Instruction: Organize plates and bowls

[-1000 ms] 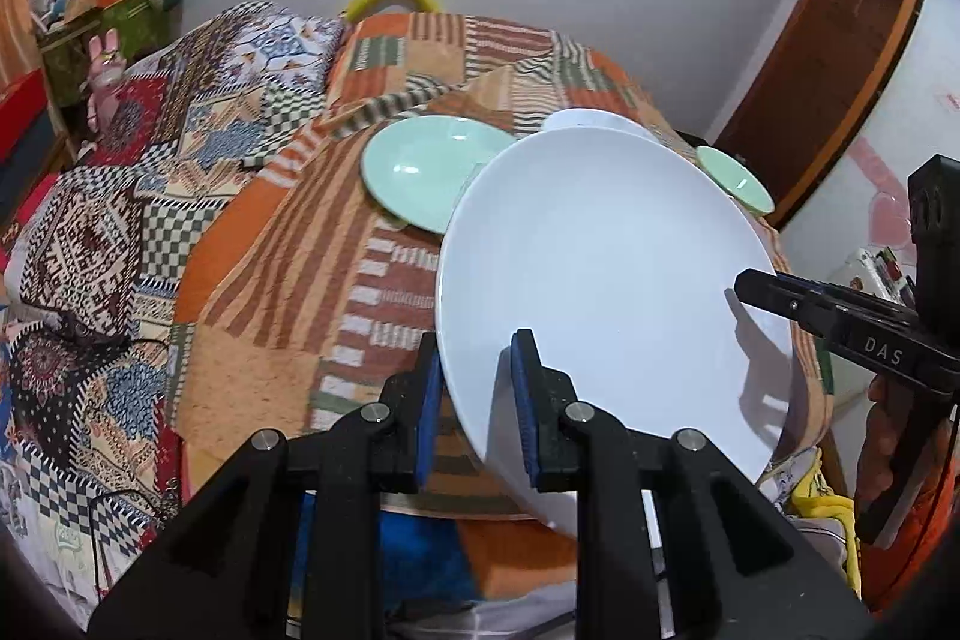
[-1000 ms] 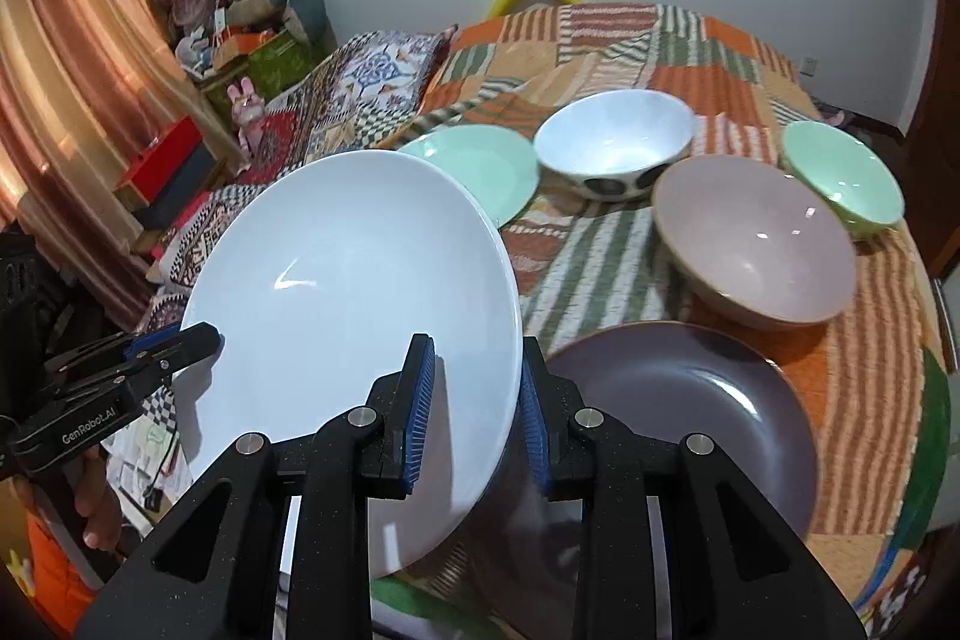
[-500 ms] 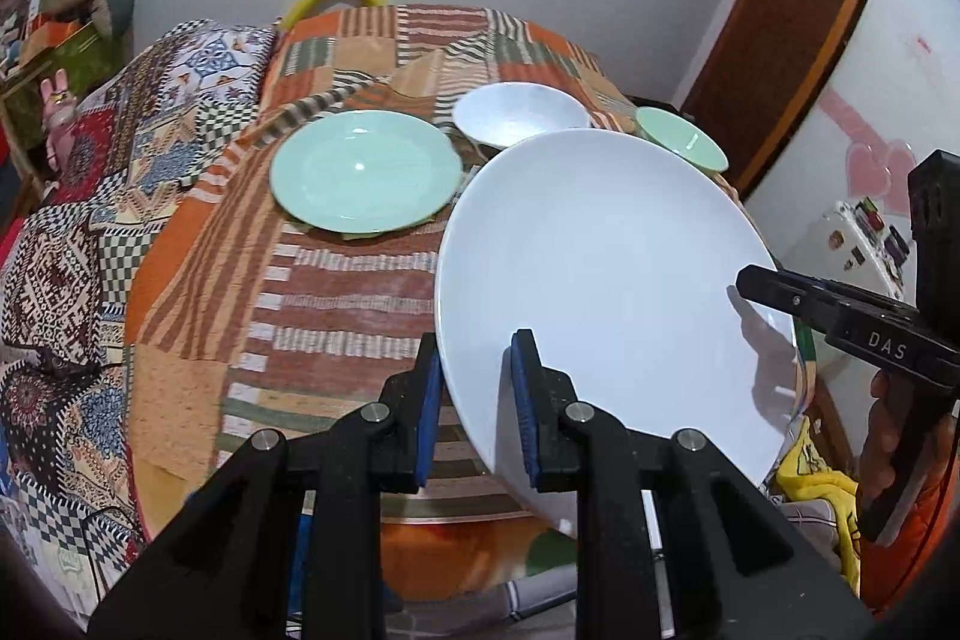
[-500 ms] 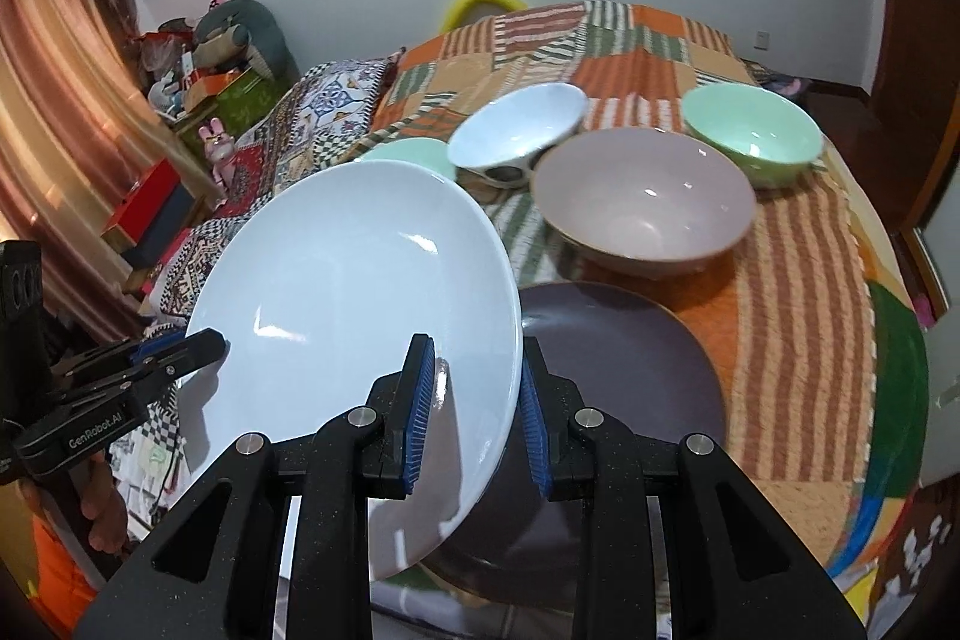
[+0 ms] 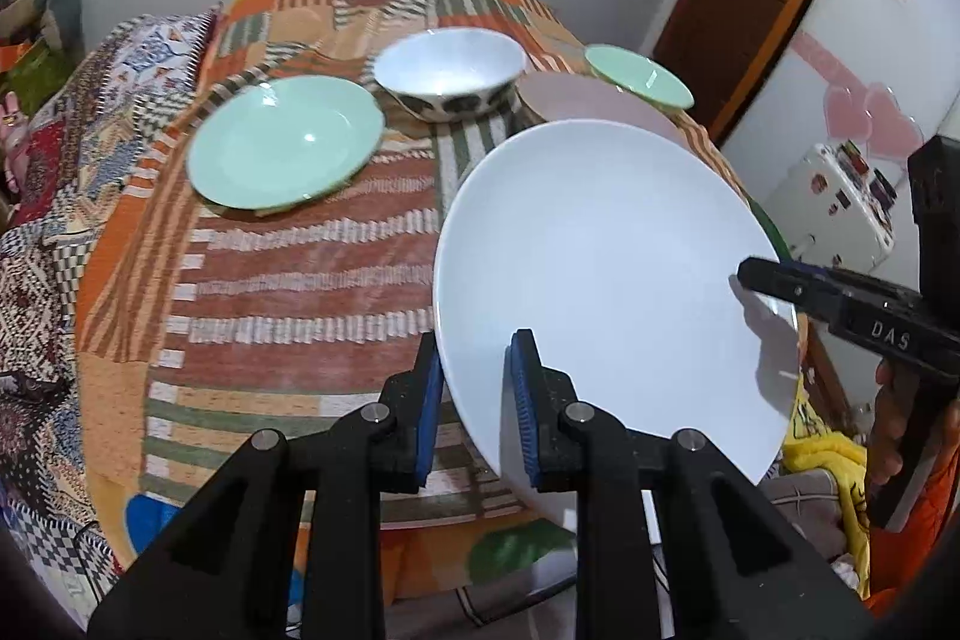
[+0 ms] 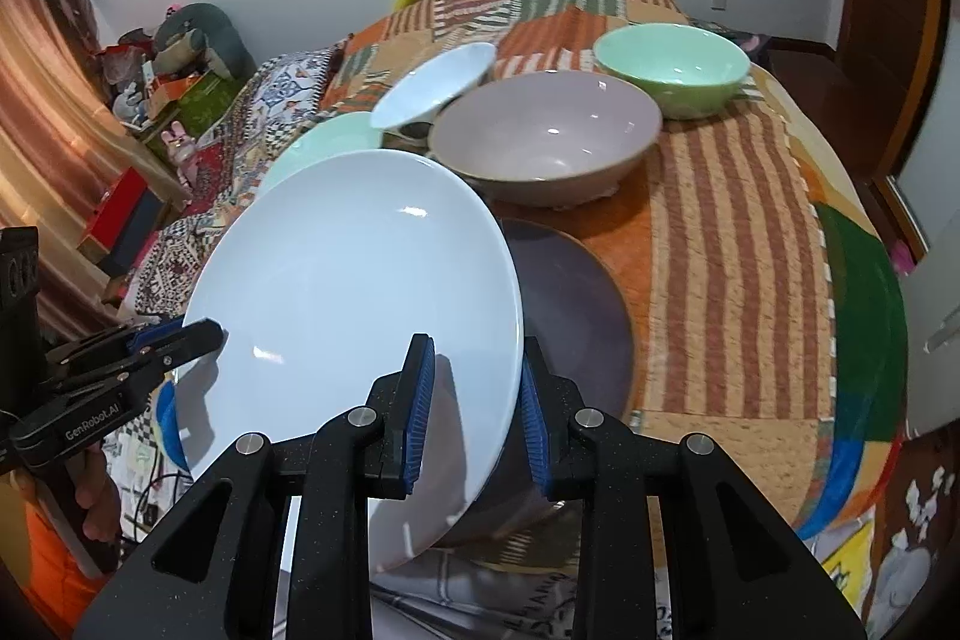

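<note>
Item: white plate [image 5: 606, 274], held tilted above the bench's [image 5: 288, 292] near edge; your left claw [image 5: 477, 400] and right claw [image 6: 471, 400] each pinch its rim from opposite sides, sharing the load. Beneath: dark purple plate [image 6: 576, 304]. Beyond: mauve bowl [image 6: 546, 136], mint plate [image 5: 285, 142], white bowl [image 5: 450, 70], green bowl [image 6: 675, 64].

plate [image 6: 360, 292] above table [image 6: 738, 232], bowls [image 6: 546, 136] behind

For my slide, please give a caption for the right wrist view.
Both grippers hold the white plate above the dark plate.
</note>
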### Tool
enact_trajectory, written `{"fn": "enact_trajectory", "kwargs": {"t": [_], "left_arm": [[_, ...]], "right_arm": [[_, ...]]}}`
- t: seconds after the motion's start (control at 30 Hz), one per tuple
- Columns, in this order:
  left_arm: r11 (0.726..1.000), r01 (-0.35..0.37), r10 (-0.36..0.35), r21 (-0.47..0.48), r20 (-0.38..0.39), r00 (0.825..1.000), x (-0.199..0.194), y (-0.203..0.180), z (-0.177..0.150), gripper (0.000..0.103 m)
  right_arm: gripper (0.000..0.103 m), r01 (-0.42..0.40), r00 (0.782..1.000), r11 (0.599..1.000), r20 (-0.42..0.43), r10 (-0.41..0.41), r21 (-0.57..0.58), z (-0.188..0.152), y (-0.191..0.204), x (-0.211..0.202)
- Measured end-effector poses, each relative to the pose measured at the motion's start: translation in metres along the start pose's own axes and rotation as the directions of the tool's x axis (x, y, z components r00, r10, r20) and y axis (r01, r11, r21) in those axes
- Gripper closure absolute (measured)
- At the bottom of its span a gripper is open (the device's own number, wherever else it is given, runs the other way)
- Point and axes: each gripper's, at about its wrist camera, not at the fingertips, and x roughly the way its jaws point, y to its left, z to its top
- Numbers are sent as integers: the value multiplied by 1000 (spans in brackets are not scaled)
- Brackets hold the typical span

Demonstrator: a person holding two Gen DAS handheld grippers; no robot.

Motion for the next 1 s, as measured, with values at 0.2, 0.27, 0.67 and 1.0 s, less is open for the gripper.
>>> {"fn": "enact_trajectory", "kwargs": {"t": [0.2, 0.27, 0.67, 1.0], "left_arm": [[1000, 22, -21, 16, -58, 998, 21, -11, 0, 81], [999, 31, -30, 14, -68, 997, 26, -12, 0, 80], [998, 58, -59, -16, -112, 992, 49, -12, 4, 79], [998, 58, -61, -29, -126, 990, 61, -9, 7, 78]], "right_arm": [[78, 21, 1000, 999, -15, -20, 27, -5, -14, 2], [78, 27, 999, 999, -22, -27, 32, -6, -17, 3], [78, 41, 997, 997, -62, -37, 63, -10, -30, 14], [78, 54, 997, 997, -57, -51, 53, -6, -31, 17]]}}
